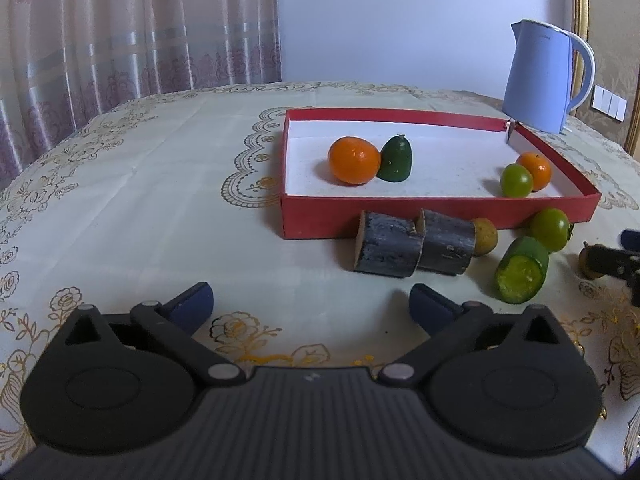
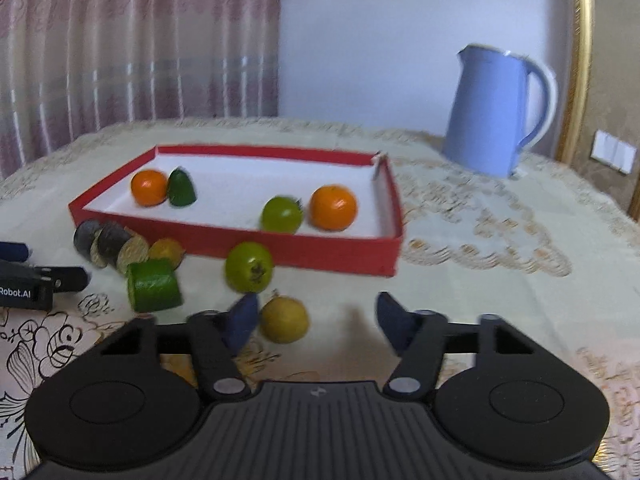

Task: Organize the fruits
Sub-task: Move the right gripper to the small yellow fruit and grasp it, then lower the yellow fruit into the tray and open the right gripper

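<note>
Table (image 1: 160,184) with tray (image 1: 440,210), kettle (image 1: 540,80), fruits (image 2: 249,267)

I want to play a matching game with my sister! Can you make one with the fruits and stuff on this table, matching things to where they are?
Things:
1. big orange round fruit
2. blue plastic kettle
3. cut green cucumber chunk
4. yellow-brown round fruit

Places:
A. behind the red cardboard tray
B. between the open right gripper fingers
C. inside the tray, touching a dark green cone-shaped piece
D. on the tablecloth in front of the tray

Pairs: 1-C, 2-A, 3-D, 4-B
</note>
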### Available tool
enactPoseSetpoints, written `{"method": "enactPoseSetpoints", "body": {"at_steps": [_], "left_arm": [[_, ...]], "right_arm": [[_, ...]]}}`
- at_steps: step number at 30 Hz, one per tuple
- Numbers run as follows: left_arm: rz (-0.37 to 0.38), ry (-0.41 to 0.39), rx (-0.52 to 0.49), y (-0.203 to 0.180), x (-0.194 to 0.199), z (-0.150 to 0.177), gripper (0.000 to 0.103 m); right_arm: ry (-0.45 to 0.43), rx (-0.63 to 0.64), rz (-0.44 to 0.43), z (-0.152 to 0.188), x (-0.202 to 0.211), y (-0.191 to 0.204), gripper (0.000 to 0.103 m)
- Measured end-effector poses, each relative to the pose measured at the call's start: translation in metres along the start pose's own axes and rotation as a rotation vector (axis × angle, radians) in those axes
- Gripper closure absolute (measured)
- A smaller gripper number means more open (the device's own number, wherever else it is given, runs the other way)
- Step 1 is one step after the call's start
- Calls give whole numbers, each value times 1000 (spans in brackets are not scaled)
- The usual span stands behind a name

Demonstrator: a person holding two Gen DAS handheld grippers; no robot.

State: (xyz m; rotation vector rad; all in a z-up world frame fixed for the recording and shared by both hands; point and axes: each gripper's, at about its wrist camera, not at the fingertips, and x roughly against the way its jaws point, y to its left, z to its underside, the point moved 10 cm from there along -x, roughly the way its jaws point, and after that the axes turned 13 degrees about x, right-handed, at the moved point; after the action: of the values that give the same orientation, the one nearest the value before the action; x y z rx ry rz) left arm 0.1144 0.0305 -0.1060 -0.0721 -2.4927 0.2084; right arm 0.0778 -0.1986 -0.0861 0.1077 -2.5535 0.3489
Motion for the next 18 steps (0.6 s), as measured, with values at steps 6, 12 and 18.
{"method": "enactPoseSetpoints", "body": {"at_steps": [6, 12, 18], "left_arm": [[0, 2, 0, -1, 0, 1, 0], [2, 4, 1, 0, 0, 1, 0], [4, 5, 4, -1, -1, 1, 0]], "right_arm": [[19, -7, -30, 0, -10, 6, 56], [18, 10, -44, 1, -13, 11, 75], [10, 1, -39, 1, -10, 9, 75]]}}
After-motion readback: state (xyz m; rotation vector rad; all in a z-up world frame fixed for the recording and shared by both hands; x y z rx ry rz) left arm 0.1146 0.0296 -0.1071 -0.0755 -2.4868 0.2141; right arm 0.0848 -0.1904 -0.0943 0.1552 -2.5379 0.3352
